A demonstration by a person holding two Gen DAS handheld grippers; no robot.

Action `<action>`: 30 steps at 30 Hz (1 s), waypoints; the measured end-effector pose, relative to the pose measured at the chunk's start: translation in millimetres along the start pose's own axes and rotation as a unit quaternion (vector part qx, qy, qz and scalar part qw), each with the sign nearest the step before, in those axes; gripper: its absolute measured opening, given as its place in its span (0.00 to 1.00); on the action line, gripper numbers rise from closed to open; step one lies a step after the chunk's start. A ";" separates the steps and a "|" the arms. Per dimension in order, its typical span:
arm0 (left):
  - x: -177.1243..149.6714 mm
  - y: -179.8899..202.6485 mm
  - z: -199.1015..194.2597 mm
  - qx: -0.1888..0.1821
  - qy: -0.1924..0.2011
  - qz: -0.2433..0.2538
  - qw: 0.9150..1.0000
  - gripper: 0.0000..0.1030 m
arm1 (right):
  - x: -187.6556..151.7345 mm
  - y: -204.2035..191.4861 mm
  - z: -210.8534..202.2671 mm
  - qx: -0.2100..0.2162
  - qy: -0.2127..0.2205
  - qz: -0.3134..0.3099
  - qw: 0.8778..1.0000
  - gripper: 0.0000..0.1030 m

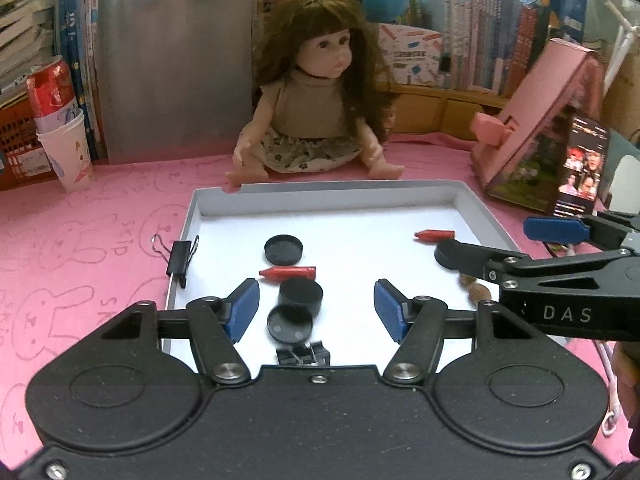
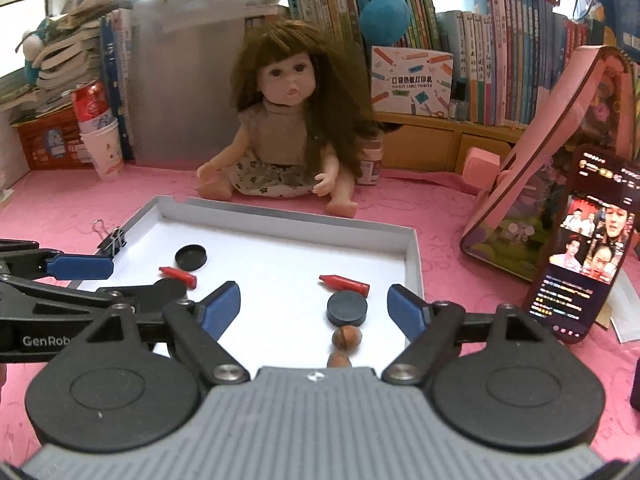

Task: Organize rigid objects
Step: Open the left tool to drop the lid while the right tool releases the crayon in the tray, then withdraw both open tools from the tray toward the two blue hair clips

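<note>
A shallow white box (image 1: pixel 320 192) (image 2: pixel 280 216) lies on the pink mat. My left gripper (image 1: pixel 317 310) (image 2: pixel 120 280) hovers open over its near left part, above a black round pot (image 1: pixel 301 296) and a black lid (image 1: pixel 290 324), touching neither. A red crayon (image 1: pixel 288 272) (image 2: pixel 178 274) and another black lid (image 1: pixel 283 249) (image 2: pixel 191 257) lie just beyond. My right gripper (image 2: pixel 313 308) (image 1: pixel 500 240) is open over the right part, above a black puck (image 2: pixel 347 309) and two brown nuts (image 2: pixel 347 338). A second red crayon (image 2: pixel 344 283) (image 1: pixel 434 235) lies behind the puck.
A black binder clip (image 1: pixel 180 258) (image 2: pixel 112 240) grips the box's left rim; another (image 1: pixel 304 356) lies inside near me. A doll (image 1: pixel 316 120) sits behind the box. A lit phone (image 2: pixel 580 248) and pink toy house (image 2: pixel 560 152) stand right, a paper cup with can (image 1: pixel 64 136) left.
</note>
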State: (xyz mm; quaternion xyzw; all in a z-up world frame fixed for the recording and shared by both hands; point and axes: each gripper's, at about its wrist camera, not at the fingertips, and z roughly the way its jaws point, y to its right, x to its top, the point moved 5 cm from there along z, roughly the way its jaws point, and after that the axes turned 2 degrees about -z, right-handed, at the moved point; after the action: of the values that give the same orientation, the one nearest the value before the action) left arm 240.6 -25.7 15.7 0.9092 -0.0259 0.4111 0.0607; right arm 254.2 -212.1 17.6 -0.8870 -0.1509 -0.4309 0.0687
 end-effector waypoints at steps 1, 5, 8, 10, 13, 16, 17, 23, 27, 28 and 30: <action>-2.3 0.9 -4.1 -0.001 0.003 0.004 1.000 0.60 | -1.5 -0.7 -3.8 -0.002 0.004 -0.004 1.000 0.87; -12.7 4.1 -19.8 -0.012 0.010 0.010 1.000 0.61 | -8.9 -2.6 -18.0 -0.006 0.015 -0.012 1.000 0.87; -21.4 5.6 -30.8 -0.021 0.012 0.013 1.000 0.62 | -14.9 -2.1 -27.6 -0.001 0.016 -0.008 1.000 0.88; -26.9 6.6 -37.4 -0.023 0.014 0.016 1.000 0.62 | -18.6 -1.8 -33.3 0.002 0.019 -0.006 1.000 0.88; -36.2 9.8 -46.6 -0.025 0.018 0.024 0.999 0.63 | -25.1 -0.6 -44.0 0.005 0.025 -0.005 1.000 0.88; -48.0 11.4 -57.3 -0.031 0.020 0.032 0.999 0.63 | -33.6 -0.1 -55.0 0.007 0.031 -0.007 0.999 0.88; -52.6 12.0 -61.2 -0.033 0.021 0.036 0.999 0.64 | -37.0 0.1 -58.7 0.008 0.034 -0.007 0.999 0.88; -81.8 19.5 -83.3 -0.029 0.032 0.081 0.996 0.69 | -63.7 2.6 -77.5 -0.003 0.042 -0.020 0.999 0.89; -104.3 23.7 -92.1 -0.031 0.022 0.096 0.995 0.69 | -84.3 1.1 -90.7 -0.003 0.049 -0.022 0.999 0.89; -110.5 24.7 -94.0 -0.036 0.017 0.095 0.995 0.69 | -90.2 -0.2 -93.8 -0.002 0.051 -0.022 0.998 0.89; -121.1 27.1 -96.7 -0.047 0.006 0.097 0.994 0.69 | -100.6 -4.1 -98.2 0.000 0.053 -0.028 0.998 0.89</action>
State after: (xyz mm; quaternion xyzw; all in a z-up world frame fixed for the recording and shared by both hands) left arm 86.0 -40.2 -9.5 0.8959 -0.1332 0.4190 0.0637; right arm 121.2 -254.0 -0.6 -0.8584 -0.1718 -0.4790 0.0648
